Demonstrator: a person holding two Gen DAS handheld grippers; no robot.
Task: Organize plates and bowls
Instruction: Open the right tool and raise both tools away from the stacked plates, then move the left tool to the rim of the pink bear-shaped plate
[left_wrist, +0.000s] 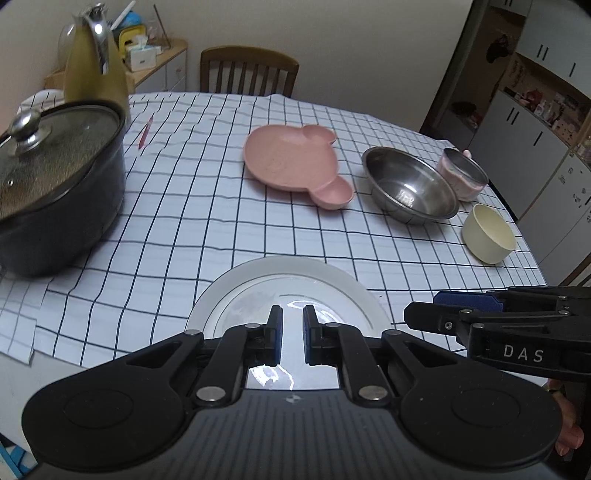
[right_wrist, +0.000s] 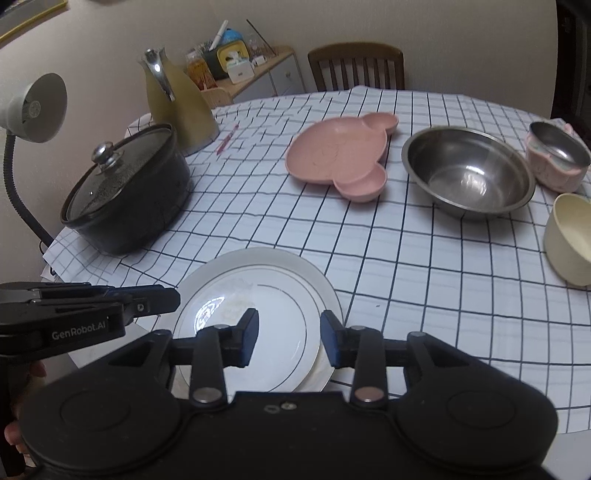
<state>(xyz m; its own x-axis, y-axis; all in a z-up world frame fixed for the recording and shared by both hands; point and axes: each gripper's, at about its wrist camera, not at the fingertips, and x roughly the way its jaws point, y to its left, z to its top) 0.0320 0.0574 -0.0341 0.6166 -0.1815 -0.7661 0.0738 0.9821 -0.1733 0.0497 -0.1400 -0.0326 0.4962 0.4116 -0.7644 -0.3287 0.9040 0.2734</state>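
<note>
Two white plates lie stacked at the near edge of the checked tablecloth. My left gripper hovers above them, its jaws nearly together with nothing between. My right gripper hangs over the stack's right side, open and empty. Farther back lie a pink bear-shaped divided plate and a steel bowl. A small pink bowl with a steel liner and a cream bowl sit at the right.
A black pot with a glass lid stands at the left, a yellow kettle behind it. A red pen lies nearby. A desk lamp leans in at far left. A wooden chair stands behind the table.
</note>
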